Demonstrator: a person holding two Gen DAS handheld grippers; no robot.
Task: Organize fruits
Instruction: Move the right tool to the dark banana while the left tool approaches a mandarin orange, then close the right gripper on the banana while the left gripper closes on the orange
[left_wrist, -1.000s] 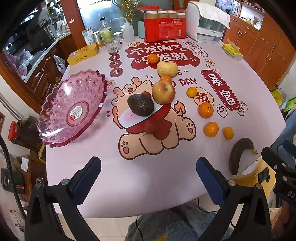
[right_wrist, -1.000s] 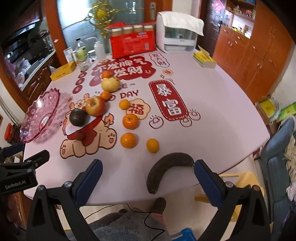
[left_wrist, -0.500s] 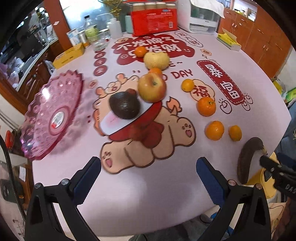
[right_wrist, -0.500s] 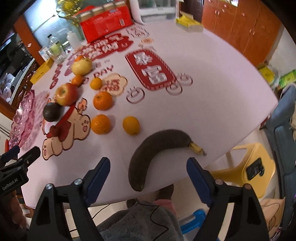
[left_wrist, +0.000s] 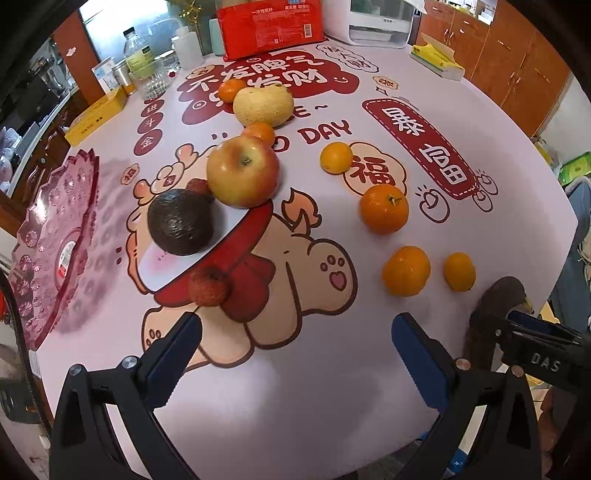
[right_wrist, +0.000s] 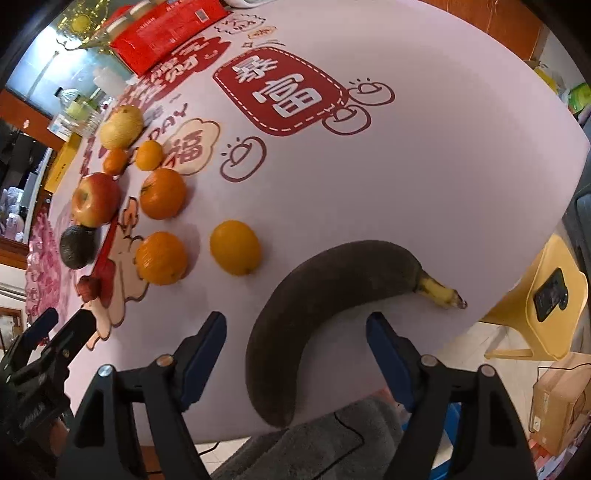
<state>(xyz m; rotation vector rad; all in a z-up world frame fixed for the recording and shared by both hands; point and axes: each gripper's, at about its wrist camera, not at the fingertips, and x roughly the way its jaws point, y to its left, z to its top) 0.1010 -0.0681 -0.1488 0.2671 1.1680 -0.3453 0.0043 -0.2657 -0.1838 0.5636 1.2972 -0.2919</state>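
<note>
Fruit lies loose on the pink printed tablecloth (left_wrist: 295, 387). In the left wrist view I see a red-yellow apple (left_wrist: 242, 175), a dark avocado (left_wrist: 181, 221), a small red lychee (left_wrist: 208, 286), a yellow pear (left_wrist: 263, 105) and several oranges (left_wrist: 384, 208). The pink glass fruit bowl (left_wrist: 55, 240) stands empty at the left. My left gripper (left_wrist: 295, 347) is open, just short of the lychee. My right gripper (right_wrist: 295, 343) is open with its fingers on either side of a blackened banana (right_wrist: 325, 295) at the table's near edge.
A red carton pack (left_wrist: 269, 26), a white appliance (left_wrist: 380, 22), bottles and a glass (left_wrist: 151, 77) and a yellow box (left_wrist: 98, 114) line the far edge. A yellow stool with a phone (right_wrist: 546, 291) stands beyond the right edge.
Both grippers have moved forward and down towards the table. The left has closed in on the avocado and lychee. The right now straddles the banana.
</note>
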